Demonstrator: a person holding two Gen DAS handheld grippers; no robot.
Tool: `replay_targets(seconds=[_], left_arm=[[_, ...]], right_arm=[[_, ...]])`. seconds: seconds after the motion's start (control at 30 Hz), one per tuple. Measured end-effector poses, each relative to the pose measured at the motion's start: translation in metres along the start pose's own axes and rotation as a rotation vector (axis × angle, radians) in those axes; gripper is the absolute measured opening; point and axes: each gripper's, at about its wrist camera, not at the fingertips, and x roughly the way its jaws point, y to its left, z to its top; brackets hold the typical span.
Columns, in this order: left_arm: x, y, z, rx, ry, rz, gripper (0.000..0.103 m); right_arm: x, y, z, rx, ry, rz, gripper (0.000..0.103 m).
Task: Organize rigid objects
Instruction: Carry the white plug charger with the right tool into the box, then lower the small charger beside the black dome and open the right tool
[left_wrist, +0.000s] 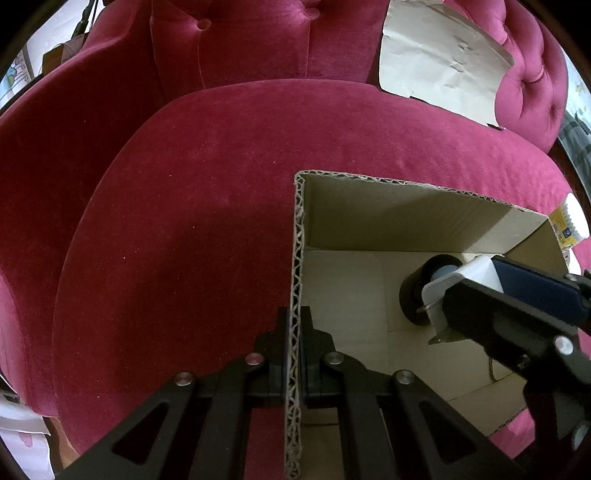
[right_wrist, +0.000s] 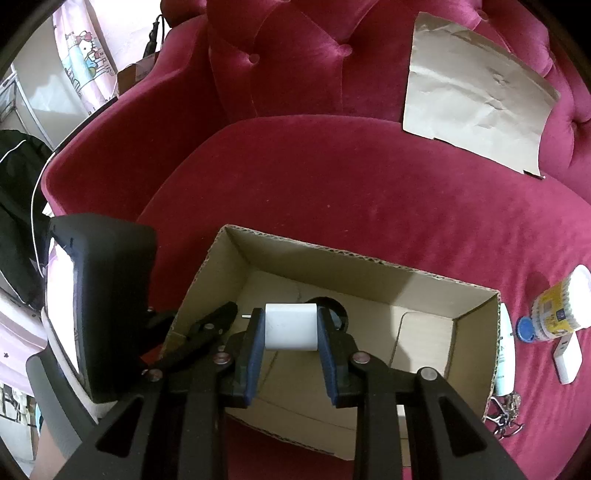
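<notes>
Currently the step in hand is judged to be depositing one item into the open brown corrugated cardboard box (right_wrist: 436, 295) that sits on the crimson velvet sofa cushion (right_wrist: 351, 192).

The right gripper (right_wrist: 290, 328) is clamped on a white rectangular plastic plug-type adapter (right_wrist: 291, 325), held above the box interior with its blue-padded fingers (right_wrist: 255, 354) on either side. The left gripper (left_wrist: 294, 354) is closed narrow on the box's near wall, one finger inside and one outside, steadying it.

Inside the box: one black cylindrical object (left_wrist: 413, 291) resting on the floor, directly below the adapter.

Outside, beside the box's right wall: one yellow-labelled round tub of cotton swabs (right_wrist: 561, 306), one small blue cap (right_wrist: 524, 329), one white tube (right_wrist: 506, 354), one flat white rectangular piece (right_wrist: 569, 360), and one cluster of metal keys or rings (right_wrist: 506, 413), identity uncertain. One sheet of creased tan paper (right_wrist: 476, 92) lies against the sofa back.

The next move appears to call for lowering the adapter clear of the black cylinder, then releasing it, with the left grip maintained.
</notes>
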Motion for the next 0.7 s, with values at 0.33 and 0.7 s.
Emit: replay_targets(seconds=[0.33,0.7], left_arm=[[0.0,0.001,0.0,-0.001,0.0,0.0,0.004],[-0.001,-0.008,-0.001,-0.003,-0.001,0.004,0.004]], right_arm=[[0.001,0.0,-0.001,-0.004,0.0,0.005,0.029],[-0.002,-0.006,0.0,-0.008,-0.022,-0.078,0.061]])
